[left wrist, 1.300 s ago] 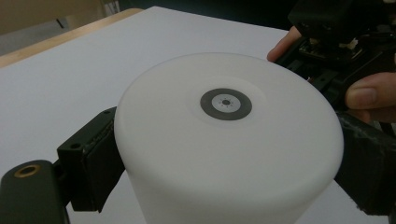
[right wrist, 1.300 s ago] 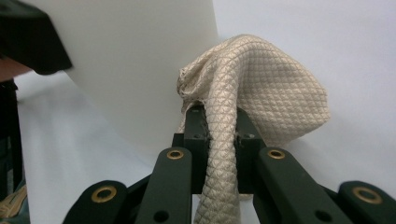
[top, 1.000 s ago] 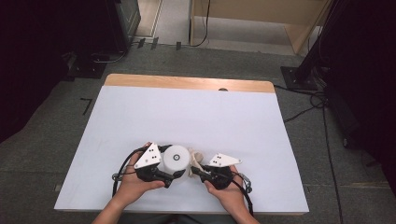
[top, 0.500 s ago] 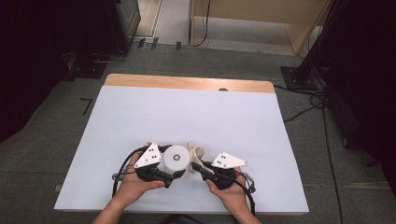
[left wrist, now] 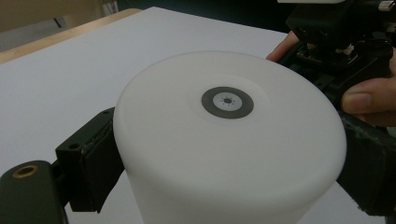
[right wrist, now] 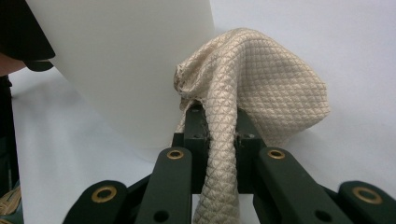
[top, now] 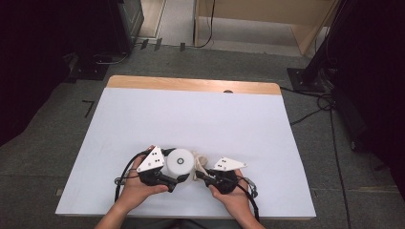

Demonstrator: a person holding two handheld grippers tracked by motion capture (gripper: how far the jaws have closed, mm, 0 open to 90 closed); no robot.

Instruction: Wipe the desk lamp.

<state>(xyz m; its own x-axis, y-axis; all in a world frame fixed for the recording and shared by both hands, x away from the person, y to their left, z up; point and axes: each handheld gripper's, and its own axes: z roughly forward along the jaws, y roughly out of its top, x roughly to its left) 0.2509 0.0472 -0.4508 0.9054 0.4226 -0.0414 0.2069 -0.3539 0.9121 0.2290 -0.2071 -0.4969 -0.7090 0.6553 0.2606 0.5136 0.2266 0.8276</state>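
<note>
A white cylinder (top: 180, 162) with a small grey disc on its upper face stands near the table's front edge. My left gripper (top: 179, 164) is shut on it, one black pad (left wrist: 95, 168) pressed on each side of its wall (left wrist: 224, 154). Just right of it, my right gripper (top: 198, 174) is shut on a beige quilted cloth (top: 199, 164). In the right gripper view the cloth (right wrist: 252, 88) runs pinched between the jaws and bunches up against the cylinder's side (right wrist: 126, 65).
The white tabletop (top: 191, 119) stretches away to a wooden strip (top: 191, 85) at its far edge. Black stands and cables sit on the grey floor around the table. The person's hands enter from the bottom edge.
The right gripper, with the cloth in it, has shifted slightly along the cylinder's right side. The left gripper and the cylinder have stayed where they were.
</note>
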